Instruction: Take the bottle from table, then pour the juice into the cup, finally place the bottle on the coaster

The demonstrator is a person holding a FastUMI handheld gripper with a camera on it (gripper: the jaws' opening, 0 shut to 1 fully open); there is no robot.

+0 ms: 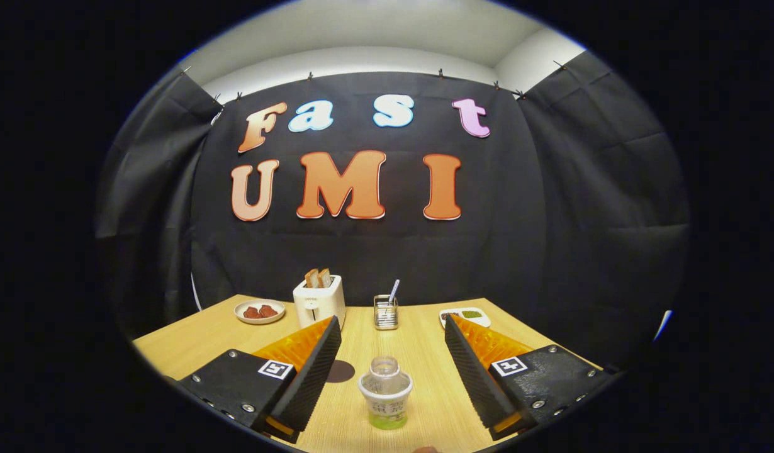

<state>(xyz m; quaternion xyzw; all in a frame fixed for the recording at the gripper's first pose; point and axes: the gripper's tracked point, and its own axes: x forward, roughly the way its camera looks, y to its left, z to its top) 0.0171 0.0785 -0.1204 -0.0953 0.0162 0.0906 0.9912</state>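
Observation:
A small clear bottle [385, 393] with greenish juice at its bottom stands upright on the wooden table [192, 343], between my two fingers and untouched by either. My gripper [392, 327] is open, its fingers spread wide to either side of the bottle. A dark round coaster [340, 371] lies on the table just left of the bottle, partly hidden by the left finger. Beyond the fingertips, near the back of the table, stands a clear glass cup [385, 312] with a straw or spoon in it.
A white toaster [319, 301] with two bread slices stands at the back left, beside a small plate [259, 311] of reddish food. A white dish [465, 316] with dark and green food sits at the back right. Black cloth walls close the booth behind the table.

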